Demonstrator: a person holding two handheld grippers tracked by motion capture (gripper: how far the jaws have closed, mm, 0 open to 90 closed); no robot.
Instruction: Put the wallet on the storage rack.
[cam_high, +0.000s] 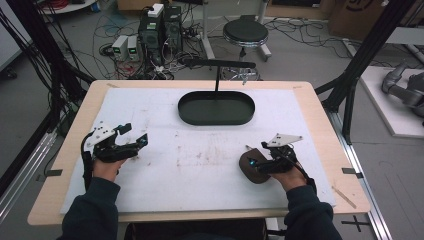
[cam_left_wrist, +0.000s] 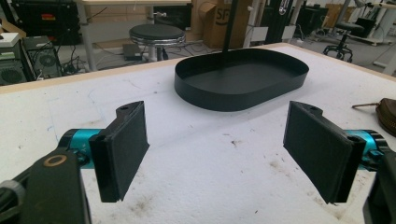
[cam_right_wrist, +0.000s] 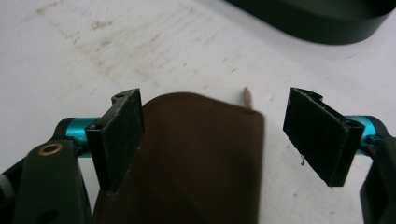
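**Brown pouch partly hidden beneath right gripper**

In the high view, lower right, the right gripper (cam_high: 254, 162) covered part of the brown pouch (cam_high: 248, 168). Its own view showed jaws apart, the pouch (cam_right_wrist: 196, 158) between them, cut off below. The left gripper (cam_left_wrist: 224, 149), jaws apart over bare white mat (cam_left_wrist: 210, 154), faced the black oval tray (cam_left_wrist: 243, 77).

Clearly a robotics lab or workshop: computer towers (cam_high: 160, 30) and tangled cables (cam_high: 115, 25) on the bare grey floor at upper left, a round stool (cam_high: 245, 32) at top centre, cardboard boxes (cam_high: 350, 15) at upper right, black frame posts (cam_high: 370, 50) beside the table (cam_high: 320, 100).
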